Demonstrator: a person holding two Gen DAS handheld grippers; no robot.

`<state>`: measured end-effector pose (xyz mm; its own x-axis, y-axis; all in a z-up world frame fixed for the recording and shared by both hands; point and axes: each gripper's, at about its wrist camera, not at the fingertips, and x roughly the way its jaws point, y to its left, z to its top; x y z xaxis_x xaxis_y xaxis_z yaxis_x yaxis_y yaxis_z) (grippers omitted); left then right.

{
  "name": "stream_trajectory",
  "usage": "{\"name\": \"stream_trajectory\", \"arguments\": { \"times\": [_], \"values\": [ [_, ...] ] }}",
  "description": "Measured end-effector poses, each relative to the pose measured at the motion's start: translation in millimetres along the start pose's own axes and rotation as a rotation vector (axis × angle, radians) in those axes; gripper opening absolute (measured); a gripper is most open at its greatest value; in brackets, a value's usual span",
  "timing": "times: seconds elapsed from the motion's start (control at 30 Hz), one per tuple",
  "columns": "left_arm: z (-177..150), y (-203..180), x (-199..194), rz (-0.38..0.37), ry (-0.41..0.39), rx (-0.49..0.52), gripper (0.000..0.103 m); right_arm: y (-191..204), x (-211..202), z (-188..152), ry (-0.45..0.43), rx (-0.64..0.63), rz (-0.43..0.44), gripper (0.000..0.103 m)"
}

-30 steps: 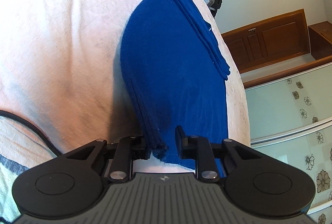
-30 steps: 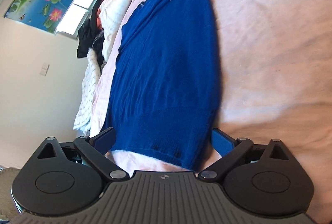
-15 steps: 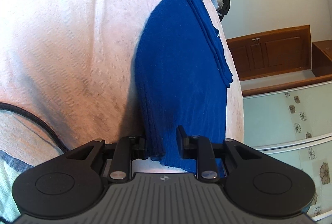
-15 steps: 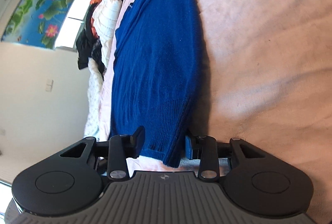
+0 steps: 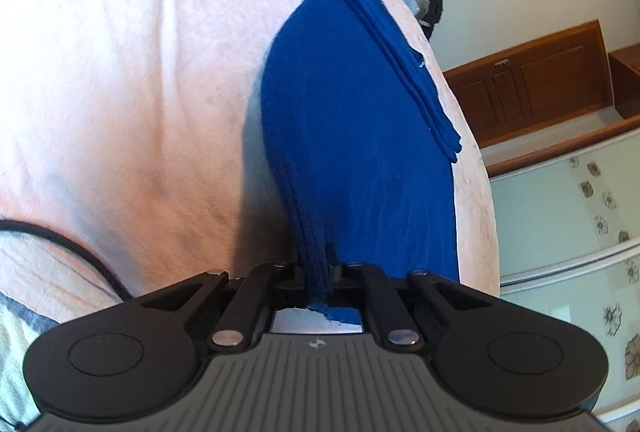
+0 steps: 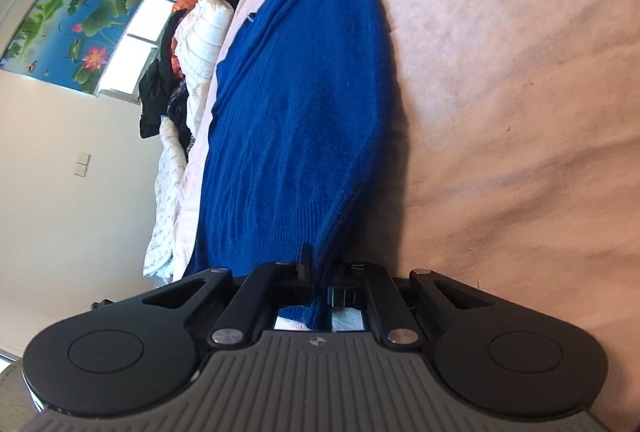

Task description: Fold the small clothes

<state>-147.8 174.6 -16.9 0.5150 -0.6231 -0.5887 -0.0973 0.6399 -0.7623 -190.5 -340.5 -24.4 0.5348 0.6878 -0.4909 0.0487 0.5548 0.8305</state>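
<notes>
**Both corners pinched: risks before the fold**

My left gripper [image 5: 318,266] is clamped tight on the near edge of the blue knit garment [image 5: 360,135]; several stacked layers are bunched between the pads. My right gripper [image 6: 318,268] is likewise closed on the ribbed hem at the other near corner. Both sets of jaws have just been closing, with the knit between them. The garment lies lengthwise on the pink bedsheet [image 5: 120,71], already narrowed, with a folded strip along its far side.

Risks as I judge them:

- The left pinch holds a thick stack. If the lowest layer is not fully caught, it may stay on the sheet when I lift, and the fold will open up.
- The right pinch sits very near the hem's edge (a thin bite, from what I can see). The knit is stretchy and could slip out under tension.
- I cannot tell whether either pinch has also caught the bedsheet; if so, the sheet will rise with it.
- Uneven lifting would skew the fold.
- The garment lies close to the bed edge on my left view; dragging could pull it off.
</notes>
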Motion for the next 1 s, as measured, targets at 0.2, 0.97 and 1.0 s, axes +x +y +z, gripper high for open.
{"name": "stream_trajectory", "arguments": {
  "times": [0.2,0.97,1.0],
  "values": [
    [12,-14,-9,-0.061,-0.008,0.030,0.005,9,-7,7,-0.017,-0.014,0.030,0.010],
    [117,-58,20,-0.097,-0.059,0.010,0.005,39,8,107,-0.053,0.003,0.201,0.010],
    [124,-63,24,-0.099,-0.061,0.020,0.005,40,11,115,-0.057,0.002,0.206,0.010]
  ]
}}
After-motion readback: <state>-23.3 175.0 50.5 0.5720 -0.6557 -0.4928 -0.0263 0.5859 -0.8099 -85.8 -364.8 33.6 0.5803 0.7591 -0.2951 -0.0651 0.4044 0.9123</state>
